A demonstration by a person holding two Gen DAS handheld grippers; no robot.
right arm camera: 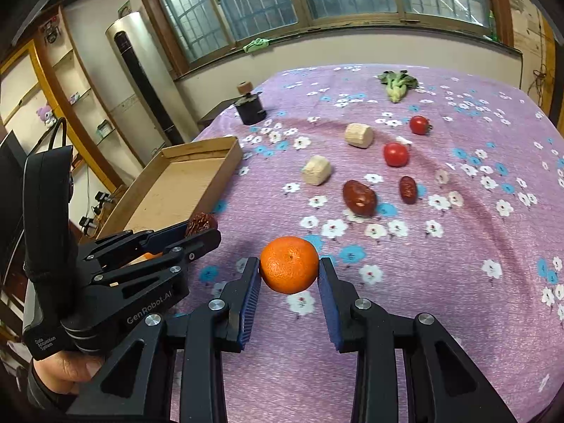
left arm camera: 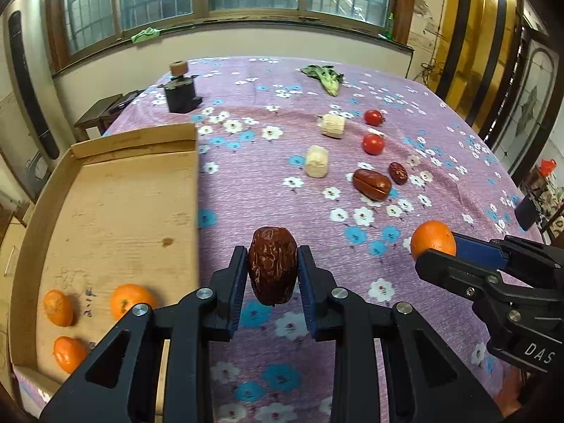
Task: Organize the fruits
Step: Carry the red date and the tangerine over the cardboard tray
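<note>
Inside cardboard tray [left arm camera: 105, 211], three tangerines [left arm camera: 130, 300], left tongs [left arm camera: 272, 270] clamping date [left arm camera: 272, 268], right tongs [right arm camera: 289, 272] clamping tangerine [right arm camera: 289, 264]

The left gripper [left arm camera: 272, 271] clamps a wrinkled red date [left arm camera: 272, 268] between its blue pads, above the flowered purple cloth [left arm camera: 268, 162]; to its left lies a cardboard tray [left arm camera: 116, 211] holding three tangerines [left arm camera: 131, 300]; at the right edge the right gripper [left arm camera: 439, 246] grips an orange [left arm camera: 433, 239]; farther off lie two dates [left arm camera: 372, 184], two tomatoes [left arm camera: 373, 143], two pale corn pieces [left arm camera: 316, 166] and a leafy green [left arm camera: 324, 77].
</note>
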